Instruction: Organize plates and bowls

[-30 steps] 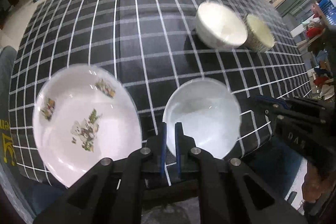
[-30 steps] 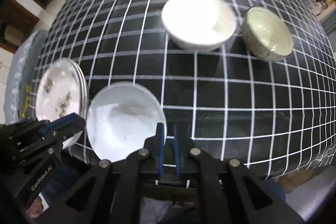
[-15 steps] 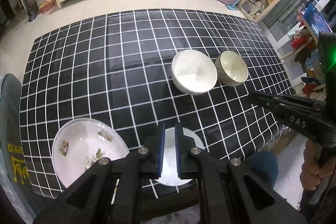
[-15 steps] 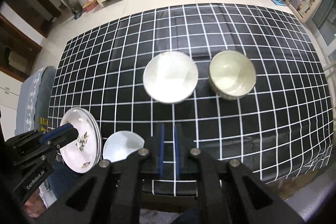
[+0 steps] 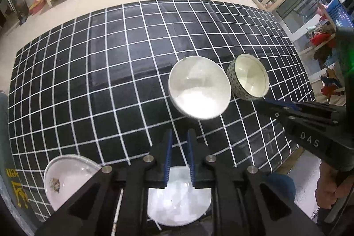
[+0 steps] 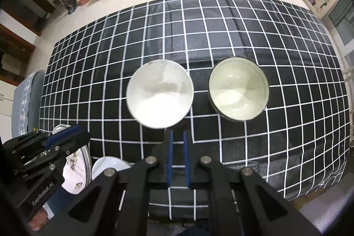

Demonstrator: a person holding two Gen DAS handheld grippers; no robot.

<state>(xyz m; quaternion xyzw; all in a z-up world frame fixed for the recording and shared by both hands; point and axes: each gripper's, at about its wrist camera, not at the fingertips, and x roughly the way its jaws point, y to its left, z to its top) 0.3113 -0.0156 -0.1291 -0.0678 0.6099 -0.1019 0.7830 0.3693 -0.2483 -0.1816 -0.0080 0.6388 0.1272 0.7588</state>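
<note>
White china on a black cloth with a white grid [image 5: 124, 72] is what both wrist views look down on, and the plain white bowl [image 5: 199, 87] near the cloth's middle serves as the landmark. Far to its left and toward the near edge of the cloth lies a plate with small flower prints [image 5: 64, 178], partly hidden behind the left gripper [image 5: 178, 143]. That gripper hangs over the near edge, nearer than the white bowl and just left of it; its blue-lined jaws are opening by a little, with nothing between them. Straight under it, nearer than the landmark bowl, sits a plain white plate [image 5: 177, 207], close beside the flowered one. The right gripper [image 6: 177, 143] hovers just short of the white bowl, its jaws drawn close together and empty. Right of the white bowl, almost touching it in the left wrist view, stands a cream bowl with a dark patterned outside [image 5: 249, 79]
</note>
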